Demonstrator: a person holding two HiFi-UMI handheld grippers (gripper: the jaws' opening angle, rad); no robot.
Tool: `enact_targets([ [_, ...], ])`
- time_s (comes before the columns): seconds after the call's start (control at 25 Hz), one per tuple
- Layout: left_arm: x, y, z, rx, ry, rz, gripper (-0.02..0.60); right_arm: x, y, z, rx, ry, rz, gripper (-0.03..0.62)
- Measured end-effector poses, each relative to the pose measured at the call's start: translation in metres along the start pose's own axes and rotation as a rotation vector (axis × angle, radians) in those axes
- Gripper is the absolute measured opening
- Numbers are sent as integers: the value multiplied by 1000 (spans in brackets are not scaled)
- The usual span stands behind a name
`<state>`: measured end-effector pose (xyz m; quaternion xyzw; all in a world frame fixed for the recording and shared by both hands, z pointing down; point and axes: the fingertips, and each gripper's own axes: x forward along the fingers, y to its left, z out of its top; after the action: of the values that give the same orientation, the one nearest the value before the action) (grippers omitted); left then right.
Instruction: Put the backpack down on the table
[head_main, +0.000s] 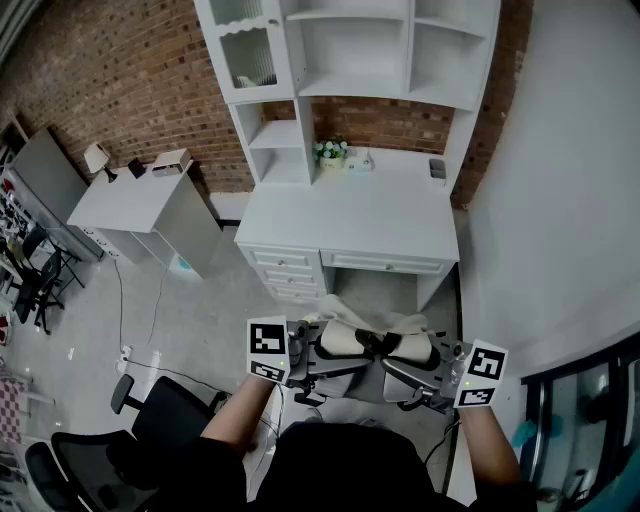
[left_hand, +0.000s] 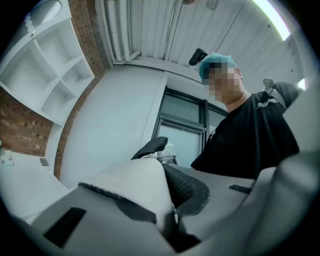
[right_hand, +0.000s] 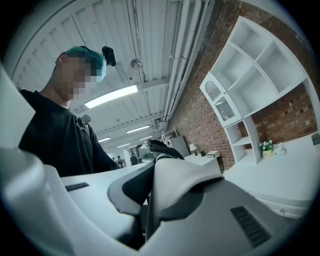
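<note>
In the head view a cream backpack (head_main: 345, 338) with black trim hangs between my two grippers, close to my chest and short of the white desk's (head_main: 350, 215) front edge. My left gripper (head_main: 330, 350) is shut on a cream strap (left_hand: 132, 187) with a black mesh underside. My right gripper (head_main: 412, 358) points towards the left one and is shut on the other cream strap (right_hand: 182, 177). In the left gripper view my left gripper (left_hand: 167, 205) pinches its strap near the jaw tips, and in the right gripper view my right gripper (right_hand: 150, 205) does the same. Most of the bag's body is hidden.
The desk carries a tall white shelf unit (head_main: 350, 60), a small flower pot (head_main: 331, 150) at its back, and drawers (head_main: 285, 272) below. A low white table (head_main: 130, 200) stands at the left. A black office chair (head_main: 150, 410) is at my lower left, and a white wall at the right.
</note>
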<state>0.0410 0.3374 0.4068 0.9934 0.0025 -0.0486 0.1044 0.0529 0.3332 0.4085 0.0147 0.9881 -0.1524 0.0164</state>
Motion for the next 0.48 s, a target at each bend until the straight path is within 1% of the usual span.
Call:
enact_targets([
  [0.16, 6, -3, -2, 1, 5, 1, 51, -6, 3, -1, -25, 5, 9, 44],
  [0.48, 25, -5, -3, 20, -7, 28, 51, -25, 3, 6, -1, 1, 42, 46],
])
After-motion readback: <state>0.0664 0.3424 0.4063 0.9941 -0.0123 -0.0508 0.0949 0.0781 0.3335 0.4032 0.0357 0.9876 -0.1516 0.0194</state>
